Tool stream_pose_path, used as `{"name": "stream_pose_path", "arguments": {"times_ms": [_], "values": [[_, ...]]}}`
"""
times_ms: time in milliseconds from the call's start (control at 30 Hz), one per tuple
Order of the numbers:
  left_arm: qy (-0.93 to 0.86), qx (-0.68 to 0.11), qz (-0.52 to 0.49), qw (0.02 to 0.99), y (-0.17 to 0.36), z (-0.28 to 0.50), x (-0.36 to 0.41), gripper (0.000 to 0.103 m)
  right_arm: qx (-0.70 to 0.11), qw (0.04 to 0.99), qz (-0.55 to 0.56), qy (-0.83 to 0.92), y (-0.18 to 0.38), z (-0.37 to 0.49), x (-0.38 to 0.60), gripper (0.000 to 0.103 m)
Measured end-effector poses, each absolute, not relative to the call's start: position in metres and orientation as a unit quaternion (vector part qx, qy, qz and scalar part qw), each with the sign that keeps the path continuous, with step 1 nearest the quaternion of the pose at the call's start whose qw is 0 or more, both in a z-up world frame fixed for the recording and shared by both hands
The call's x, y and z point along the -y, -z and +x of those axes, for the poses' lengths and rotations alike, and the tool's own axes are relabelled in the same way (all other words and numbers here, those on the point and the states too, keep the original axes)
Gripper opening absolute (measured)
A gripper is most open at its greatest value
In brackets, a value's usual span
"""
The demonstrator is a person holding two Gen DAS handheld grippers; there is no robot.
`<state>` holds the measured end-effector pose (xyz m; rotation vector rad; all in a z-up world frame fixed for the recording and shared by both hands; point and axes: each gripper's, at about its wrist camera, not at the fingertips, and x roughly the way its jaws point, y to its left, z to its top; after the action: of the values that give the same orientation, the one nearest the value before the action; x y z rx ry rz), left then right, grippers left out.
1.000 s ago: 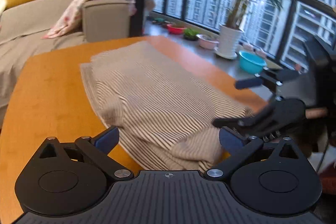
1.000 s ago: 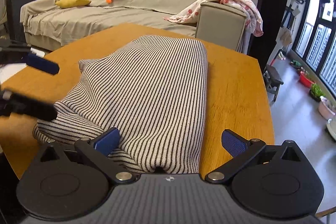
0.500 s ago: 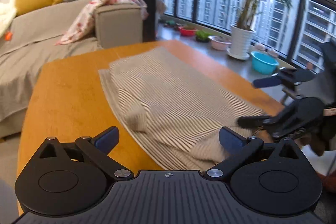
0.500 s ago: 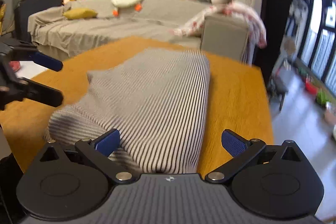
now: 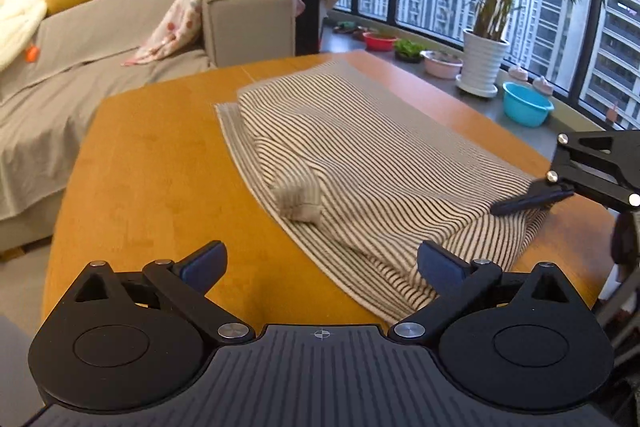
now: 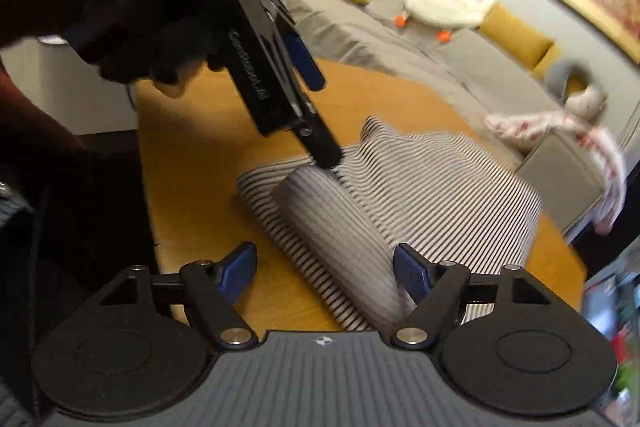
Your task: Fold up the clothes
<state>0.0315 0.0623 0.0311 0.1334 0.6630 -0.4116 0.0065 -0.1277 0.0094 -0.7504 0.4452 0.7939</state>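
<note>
Right gripper point(image 6: 324, 271) jaws are closing around a fold of the striped garment point(image 6: 420, 195); left gripper point(image 5: 320, 263) gapes empty.

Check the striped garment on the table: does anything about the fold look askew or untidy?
Yes. On the striped garment, a small rolled lump of fabric bulges at the near left side instead of lying flat, and a lower layer sticks out along that edge. Nothing on the wooden table looks spilled or damaged.

one striped garment point(image 5: 360, 163), one table point(image 5: 152, 163), two grippers, one sofa point(image 5: 80, 39)
</note>
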Motion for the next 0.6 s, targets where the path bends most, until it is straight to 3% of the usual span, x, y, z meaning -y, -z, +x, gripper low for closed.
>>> {"name": "stream_pose_path", "arguments": {"times_ms": [133, 367, 600], "values": [[0.223, -0.313, 0.060, 0.921, -0.042, 0.022, -0.070, 0.103, -0.250, 0.852, -0.301, -0.348, -0.011, 0.030, 0.131, 0.074], [0.288, -0.304, 0.119, 0.900, -0.040, 0.005, -0.050, 0.103, -0.395, 0.848, -0.003, -0.354, -0.025, 0.099, 0.180, 0.072], [0.245, -0.314, 0.217, 0.891, -0.003, 0.022, -0.009, 0.103, -0.389, 0.850, -0.021, -0.355, -0.025, 0.094, 0.176, 0.072]]}}
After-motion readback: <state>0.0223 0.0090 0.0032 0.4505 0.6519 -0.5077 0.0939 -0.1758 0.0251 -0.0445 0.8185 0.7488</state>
